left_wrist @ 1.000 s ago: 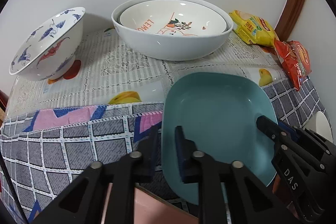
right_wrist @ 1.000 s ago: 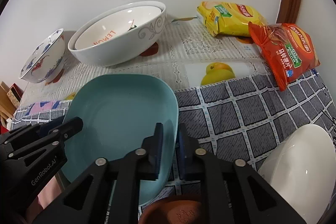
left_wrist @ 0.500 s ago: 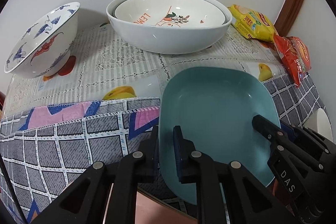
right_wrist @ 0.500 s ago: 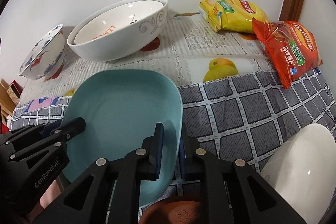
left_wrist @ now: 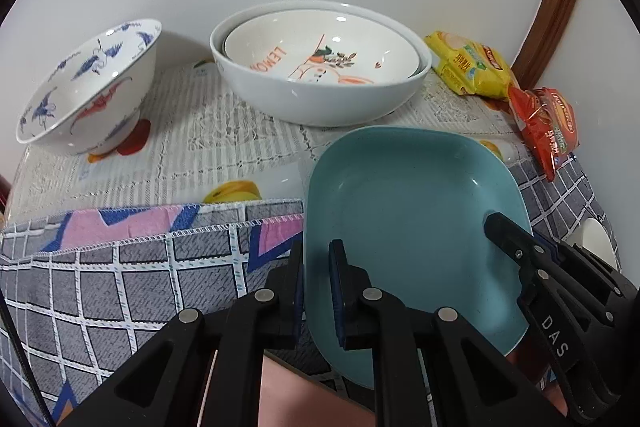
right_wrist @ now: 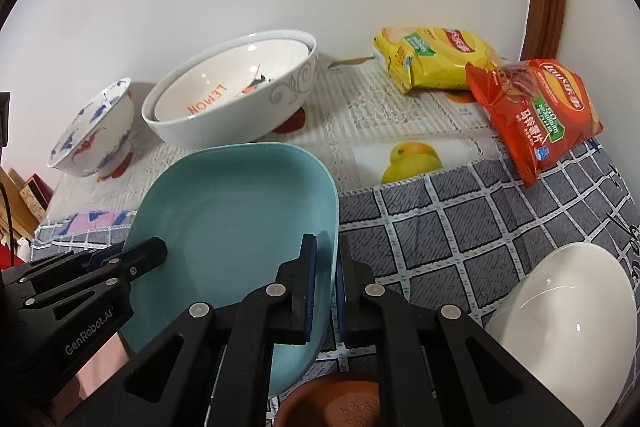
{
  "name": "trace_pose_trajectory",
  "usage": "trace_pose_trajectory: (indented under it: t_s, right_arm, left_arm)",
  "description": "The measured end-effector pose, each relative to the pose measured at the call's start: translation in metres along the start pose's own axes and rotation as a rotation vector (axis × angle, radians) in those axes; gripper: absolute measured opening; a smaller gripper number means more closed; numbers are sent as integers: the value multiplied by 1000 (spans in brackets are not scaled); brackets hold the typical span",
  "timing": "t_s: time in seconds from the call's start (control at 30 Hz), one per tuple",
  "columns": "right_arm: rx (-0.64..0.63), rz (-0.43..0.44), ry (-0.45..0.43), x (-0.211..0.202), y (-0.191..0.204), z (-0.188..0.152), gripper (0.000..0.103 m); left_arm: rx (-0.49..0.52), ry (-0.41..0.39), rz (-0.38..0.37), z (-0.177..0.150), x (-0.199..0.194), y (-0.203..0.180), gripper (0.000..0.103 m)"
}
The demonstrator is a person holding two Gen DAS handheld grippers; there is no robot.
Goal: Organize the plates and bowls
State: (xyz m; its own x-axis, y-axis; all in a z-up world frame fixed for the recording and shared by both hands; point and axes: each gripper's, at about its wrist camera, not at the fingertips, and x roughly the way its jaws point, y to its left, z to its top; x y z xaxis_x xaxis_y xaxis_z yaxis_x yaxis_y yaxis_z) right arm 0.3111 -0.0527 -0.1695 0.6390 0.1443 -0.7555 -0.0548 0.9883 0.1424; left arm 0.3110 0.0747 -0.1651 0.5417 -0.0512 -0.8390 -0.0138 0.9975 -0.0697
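Note:
A teal rounded-square plate hangs tilted above the checked cloth, held from both sides. My left gripper is shut on its left rim. My right gripper has the plate's right rim between its pads, which press on it as the jaws close. Each wrist view shows the other gripper on the far rim. At the back stands a large white bowl with a smaller "LEMON" bowl nested inside. A blue-and-red patterned bowl stands at the far left.
A white bowl sits near the front right, with a brown clay dish just under my right gripper. A yellow snack bag and a red one lie at the back right by the wall.
The right gripper's jaws eased slightly on the rim, then tightened again. Both grippers and the plate have stayed almost in place.

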Motion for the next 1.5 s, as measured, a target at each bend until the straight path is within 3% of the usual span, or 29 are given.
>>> trace_pose_trajectory:
  t_s: [0.53, 1.03, 1.5]
  right_arm:
    - [31, 72, -43, -31, -9, 5, 7]
    - [45, 89, -63, -107, 15, -29, 6]
    - [6, 119, -113, -162, 51, -28, 6]
  left_arm:
    - [9, -54, 29, -5, -43, -7, 11]
    - [15, -71, 37, -43, -119, 1, 11]
    - [-16, -129, 53, -54, -183, 27, 11]
